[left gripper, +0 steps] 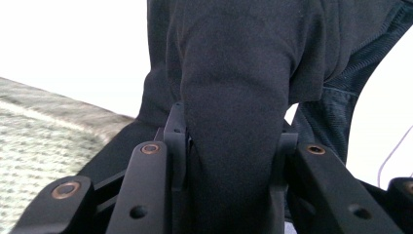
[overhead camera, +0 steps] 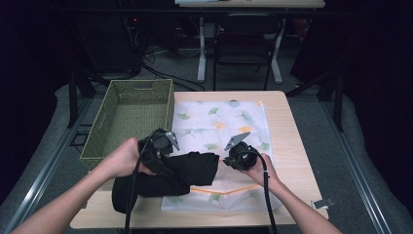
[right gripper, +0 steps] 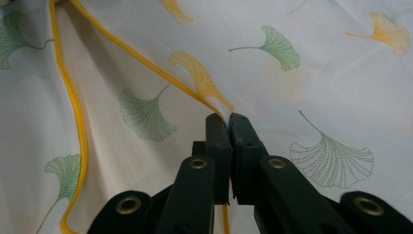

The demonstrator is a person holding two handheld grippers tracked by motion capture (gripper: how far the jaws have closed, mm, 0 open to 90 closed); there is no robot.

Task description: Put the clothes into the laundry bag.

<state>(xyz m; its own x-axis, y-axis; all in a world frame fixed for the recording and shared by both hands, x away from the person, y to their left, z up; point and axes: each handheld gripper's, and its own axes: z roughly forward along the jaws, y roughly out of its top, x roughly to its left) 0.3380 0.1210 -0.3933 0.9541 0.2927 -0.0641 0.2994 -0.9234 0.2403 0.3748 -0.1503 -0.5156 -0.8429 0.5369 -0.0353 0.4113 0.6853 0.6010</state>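
my left gripper (overhead camera: 168,163) is clamped on a thick fold of the black garment (overhead camera: 165,175); in the left gripper view the dark cloth (left gripper: 234,97) bulges up between my two jaws, which press on it from both sides. the garment lies bunched on the near left part of the leaf-print bag (overhead camera: 219,126), its far end reaching over the bag's orange-edged opening and its near end hanging off the bag's left side onto the wooden table (overhead camera: 287,122). my right gripper (overhead camera: 234,158) sits just right of the garment, on the bag, its jaws pinched tight on the thin edge of the bag (right gripper: 146,73) beside the orange trim (right gripper: 78,122). the woven basket (overhead camera: 127,117) stands just left of the bag, touching its left side.
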